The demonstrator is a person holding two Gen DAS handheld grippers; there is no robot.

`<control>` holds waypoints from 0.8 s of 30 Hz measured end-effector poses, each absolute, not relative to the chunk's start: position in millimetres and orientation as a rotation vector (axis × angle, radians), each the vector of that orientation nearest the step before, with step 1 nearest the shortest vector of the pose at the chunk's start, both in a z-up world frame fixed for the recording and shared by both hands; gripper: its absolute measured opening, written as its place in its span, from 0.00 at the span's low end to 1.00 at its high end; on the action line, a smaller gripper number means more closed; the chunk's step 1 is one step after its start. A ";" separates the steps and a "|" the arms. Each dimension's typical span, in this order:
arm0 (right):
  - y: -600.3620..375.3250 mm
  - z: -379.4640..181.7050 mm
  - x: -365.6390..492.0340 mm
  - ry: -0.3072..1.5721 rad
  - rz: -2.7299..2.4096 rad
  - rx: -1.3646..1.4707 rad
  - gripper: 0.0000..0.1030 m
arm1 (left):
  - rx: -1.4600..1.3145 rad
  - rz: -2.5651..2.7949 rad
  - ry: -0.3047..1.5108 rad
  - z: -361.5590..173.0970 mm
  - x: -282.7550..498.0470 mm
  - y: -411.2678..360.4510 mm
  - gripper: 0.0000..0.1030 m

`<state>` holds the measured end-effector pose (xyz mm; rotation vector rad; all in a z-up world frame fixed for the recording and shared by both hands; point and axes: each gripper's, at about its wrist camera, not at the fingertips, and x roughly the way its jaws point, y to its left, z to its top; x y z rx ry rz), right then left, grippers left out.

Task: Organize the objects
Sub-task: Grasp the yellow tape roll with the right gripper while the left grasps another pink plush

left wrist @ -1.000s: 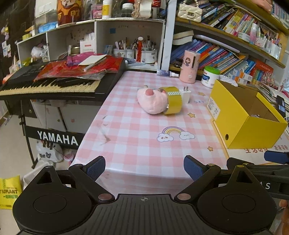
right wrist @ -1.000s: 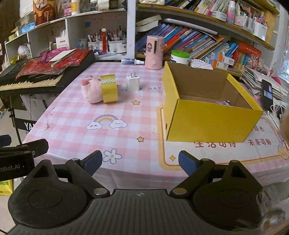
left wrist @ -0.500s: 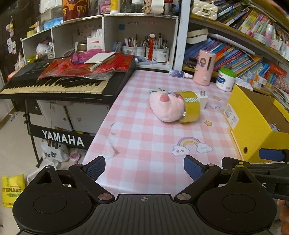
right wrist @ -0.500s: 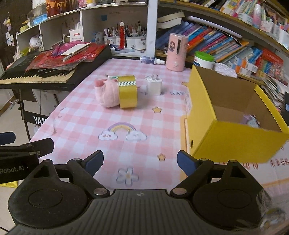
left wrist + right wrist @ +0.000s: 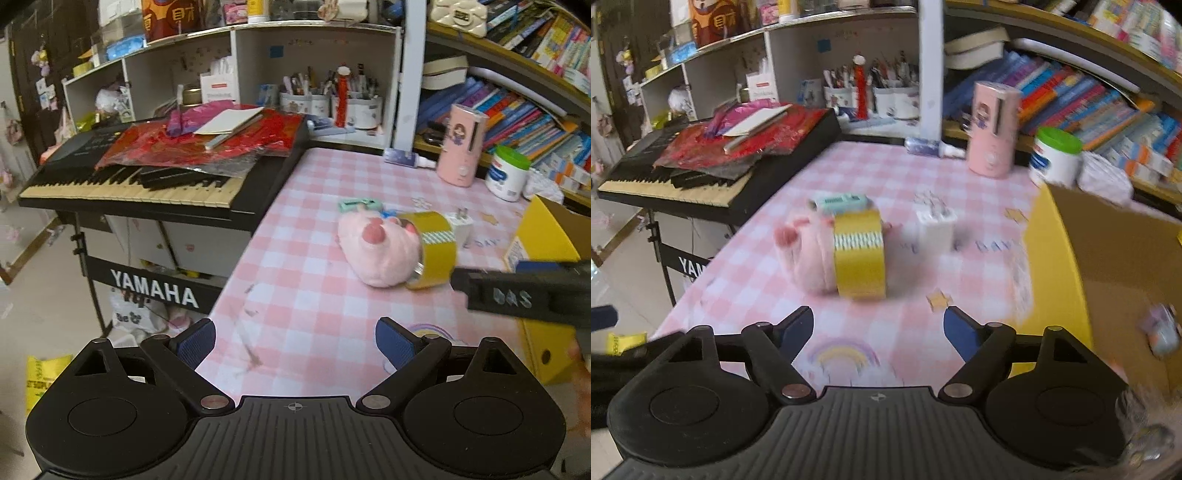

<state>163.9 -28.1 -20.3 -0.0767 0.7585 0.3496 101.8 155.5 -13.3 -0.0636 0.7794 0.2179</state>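
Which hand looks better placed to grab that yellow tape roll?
Probably the right gripper: open, with the yellow tape roll straight ahead between its fingers. The left gripper, also open, sees it off to one side.

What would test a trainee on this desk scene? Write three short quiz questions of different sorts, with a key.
1. True or false: the right gripper is shut on the yellow tape roll.
2. Multiple choice: the tape roll stands against which thing? A) the pink plush toy B) a red mug C) a glass jar
3. Fill in: the white charger plug stands between the tape roll and the yellow ____.

Key: 1. False; both the right and the left gripper are open and hold nothing. 2. A. 3. box.
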 end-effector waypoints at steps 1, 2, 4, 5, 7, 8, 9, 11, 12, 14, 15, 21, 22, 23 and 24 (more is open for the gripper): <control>-23.4 -20.9 172.7 0.752 0.361 -0.084 0.75 | -0.061 0.224 0.781 -13.0 104.0 155.9 0.93; -19.1 -21.8 180.7 0.746 0.369 -0.091 0.75 | -0.058 0.230 0.784 -13.0 106.1 156.2 0.93; -10.1 -24.0 195.9 0.740 0.381 -0.104 0.73 | -0.052 0.239 0.793 -13.8 109.7 156.2 0.93; -4.4 -26.0 203.9 0.740 0.384 -0.113 0.72 | -0.050 0.244 0.797 -14.6 111.3 156.4 0.93; 3.1 -29.2 217.6 0.746 0.379 -0.124 0.70 | -0.052 0.253 0.803 -16.1 114.2 157.1 0.93; 6.2 -30.4 224.7 0.753 0.378 -0.125 0.70 | -0.056 0.256 0.805 -17.0 115.8 157.8 0.93; 8.6 -31.7 229.9 0.759 0.380 -0.122 0.70 | -0.058 0.258 0.807 -17.5 117.0 158.4 0.93; 12.5 -34.9 240.5 0.779 0.390 -0.110 0.68 | -0.065 0.263 0.808 -18.5 121.1 159.1 0.93; 14.2 -37.1 244.7 0.788 0.396 -0.108 0.66 | -0.068 0.263 0.808 -18.7 123.5 159.0 0.93; 15.2 -42.3 253.4 0.811 0.407 -0.099 0.60 | -0.071 0.262 0.807 -19.1 128.4 158.7 0.93; 14.8 -43.8 256.2 0.820 0.415 -0.086 0.58 | -0.071 0.260 0.807 -19.6 131.3 158.4 0.93; -2.3 -33.1 263.9 0.845 0.440 -0.002 0.37 | -0.084 0.222 0.802 -20.7 155.5 152.8 0.93; -8.8 -29.0 262.7 0.839 0.426 0.010 0.37 | -0.094 0.207 0.799 -20.8 160.8 151.4 0.93; -13.4 -25.9 261.4 0.835 0.416 0.018 0.37 | -0.114 0.182 0.795 -21.4 166.0 150.4 0.93; -20.3 -22.2 260.1 0.831 0.406 0.031 0.37 | -0.142 0.156 0.794 -22.8 171.6 150.0 0.93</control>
